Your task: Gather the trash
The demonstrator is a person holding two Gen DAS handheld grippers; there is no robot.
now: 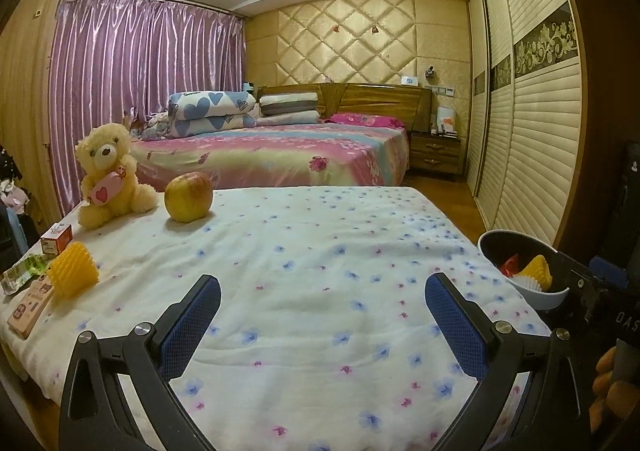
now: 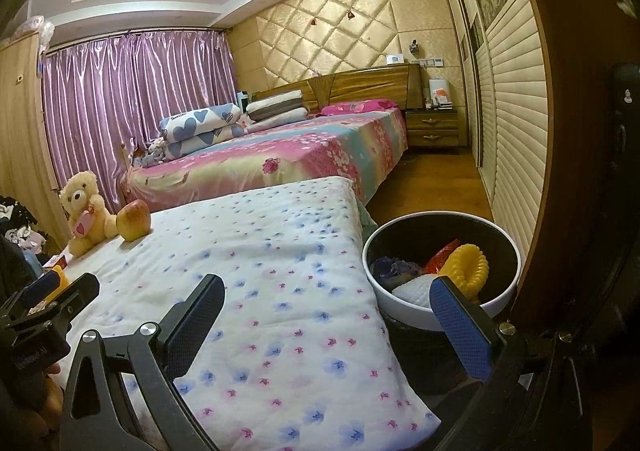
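Note:
My left gripper (image 1: 322, 291) hovers open and empty over the flowered white quilt (image 1: 320, 251). Trash lies at the quilt's left edge: a yellow foam fruit net (image 1: 74, 271), a green wrapper (image 1: 24, 271), a small red-and-white box (image 1: 56, 239) and a flat pink box (image 1: 30, 307). My right gripper (image 2: 326, 287) is open and empty too, its right finger over the rim of the white bin (image 2: 400, 303). Inside the bin's black liner lie a yellow net (image 2: 470, 267), a red wrapper (image 2: 444, 251) and white foam (image 2: 412, 289). The bin (image 1: 536, 299) also shows at the right of the left wrist view.
A teddy bear (image 1: 108, 175) and an apple (image 1: 189, 197) sit at the quilt's far left corner. Beyond is a big bed (image 1: 280, 155) with folded bedding, purple curtains behind it. Wardrobe doors (image 1: 528, 131) line the right, with a strip of wooden floor (image 2: 432, 187) between.

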